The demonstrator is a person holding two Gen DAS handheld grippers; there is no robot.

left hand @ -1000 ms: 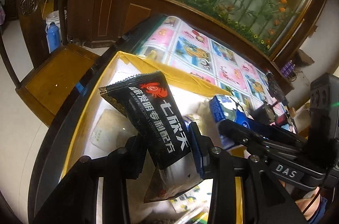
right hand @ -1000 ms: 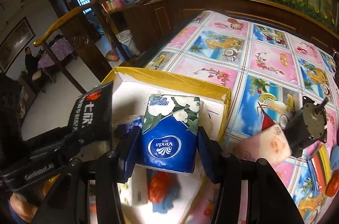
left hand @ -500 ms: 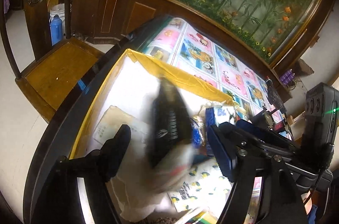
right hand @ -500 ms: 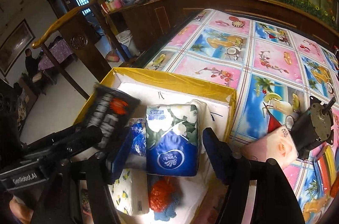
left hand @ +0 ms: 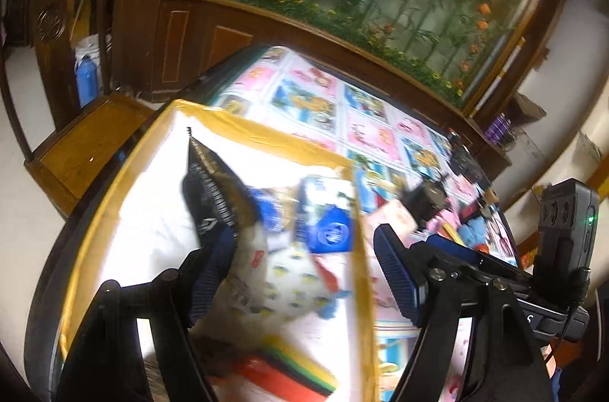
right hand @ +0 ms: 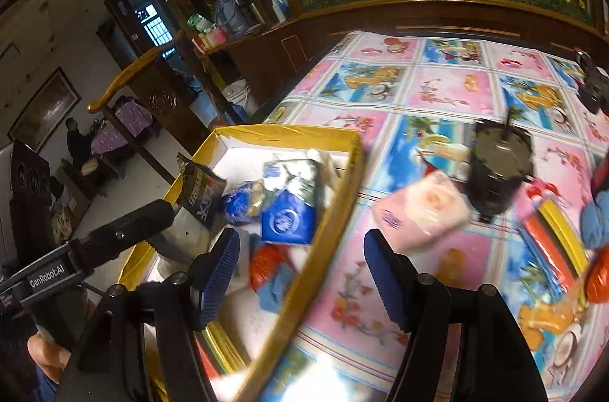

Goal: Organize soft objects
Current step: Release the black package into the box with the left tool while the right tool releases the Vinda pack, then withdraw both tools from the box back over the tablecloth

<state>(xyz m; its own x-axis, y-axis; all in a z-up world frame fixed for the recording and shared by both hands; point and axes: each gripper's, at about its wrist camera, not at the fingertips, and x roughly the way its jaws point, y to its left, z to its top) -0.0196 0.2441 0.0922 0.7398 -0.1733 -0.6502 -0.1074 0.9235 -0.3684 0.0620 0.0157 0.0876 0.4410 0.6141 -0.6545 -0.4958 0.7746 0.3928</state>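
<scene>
The black snack pouch (left hand: pixel 213 189) leans inside the yellow-rimmed box (right hand: pixel 344 189), its serrated top edge pointing up, and the blue tissue pack (right hand: pixel 290 208) lies just beside it among other soft bags, with a lemon-print packet (left hand: pixel 281 280) nearer to me. My left gripper (left hand: pixel 300 272) stands wide with nothing pressed between its pads, hanging over the box. My right gripper (right hand: pixel 300 272) is spread just as wide and empty, straddling the box's right wall. On the patterned tablecloth (right hand: pixel 437 86) outside the box, a pink tissue pack (right hand: pixel 422 210) lies near a dark motor (right hand: pixel 496 170).
</scene>
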